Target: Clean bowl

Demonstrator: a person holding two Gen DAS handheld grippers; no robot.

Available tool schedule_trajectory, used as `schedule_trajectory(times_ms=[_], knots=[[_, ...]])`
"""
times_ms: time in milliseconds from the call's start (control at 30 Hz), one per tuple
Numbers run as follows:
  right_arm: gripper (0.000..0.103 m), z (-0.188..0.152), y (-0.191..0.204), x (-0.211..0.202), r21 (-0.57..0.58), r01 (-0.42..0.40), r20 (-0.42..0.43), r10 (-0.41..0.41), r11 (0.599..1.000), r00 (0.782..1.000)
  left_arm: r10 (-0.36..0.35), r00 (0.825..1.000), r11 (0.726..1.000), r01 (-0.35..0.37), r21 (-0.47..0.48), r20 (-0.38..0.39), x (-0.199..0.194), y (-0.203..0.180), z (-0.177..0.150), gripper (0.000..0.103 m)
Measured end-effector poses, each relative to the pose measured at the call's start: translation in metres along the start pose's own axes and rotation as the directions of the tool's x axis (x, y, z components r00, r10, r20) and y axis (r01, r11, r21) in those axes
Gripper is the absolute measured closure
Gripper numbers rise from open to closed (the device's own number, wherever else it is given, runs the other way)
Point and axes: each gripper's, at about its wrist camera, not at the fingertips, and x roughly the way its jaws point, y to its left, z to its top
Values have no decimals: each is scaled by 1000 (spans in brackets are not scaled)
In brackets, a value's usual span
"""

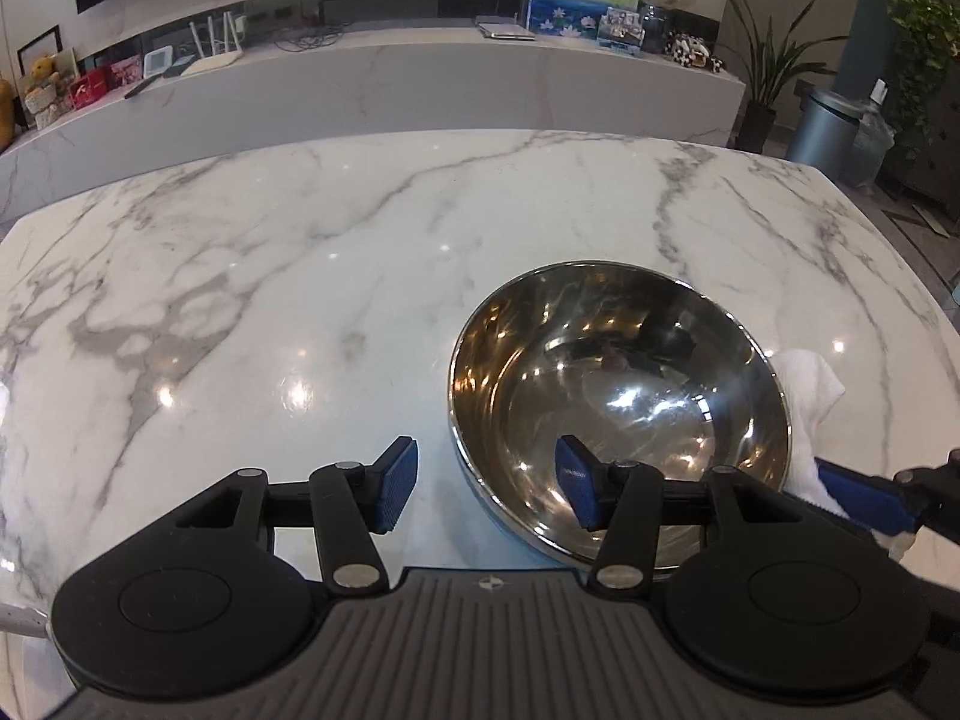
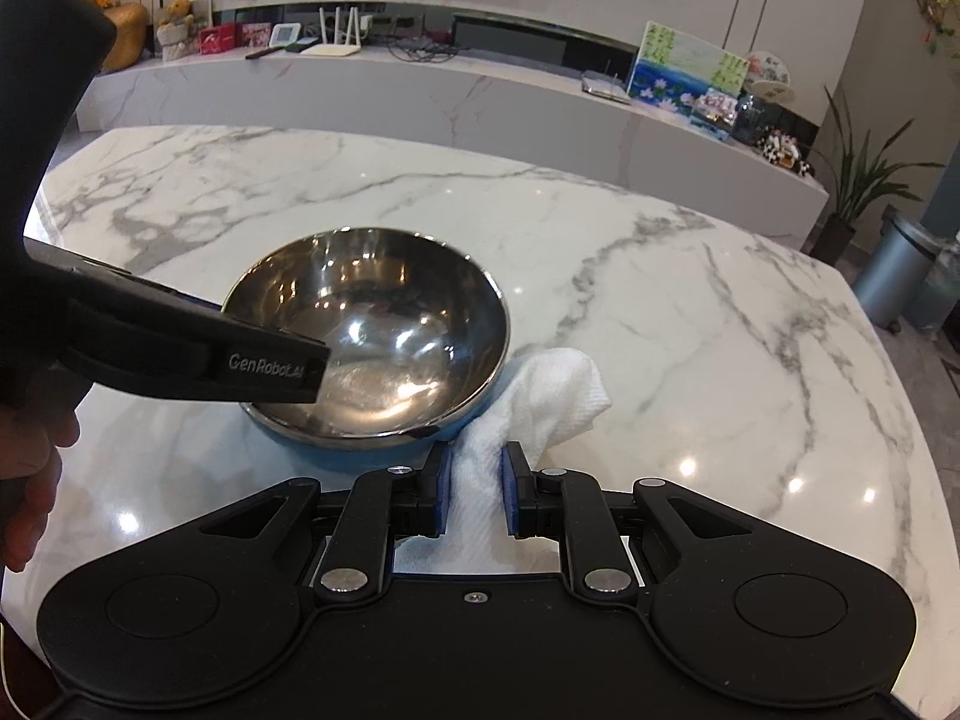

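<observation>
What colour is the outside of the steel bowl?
Blue; the bowl's outer wall shows best in the right wrist view.

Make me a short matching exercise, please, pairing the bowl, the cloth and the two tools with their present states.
Things:
1. bowl
2. cloth
3. left tool
4. right tool

States:
A. clamped on white fabric
B. astride the near rim, not gripping
C. steel inside, blue outside
D. bunched beside the bowl, pinched

Pairs: 1-C, 2-D, 3-B, 4-A
</observation>
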Motion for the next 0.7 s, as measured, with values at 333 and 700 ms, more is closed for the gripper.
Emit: schedule_trajectory(times_ms=[333, 700], knots=[[87, -2, 5, 9, -31, -70, -49, 69, 997, 996, 7, 1000, 999, -7, 31, -6, 4, -5, -1, 68], [87, -3, 6, 21, -6, -185, -140, 182, 983, 973, 4, 1000, 999, -4, 45, -9, 4, -7, 0, 68]])
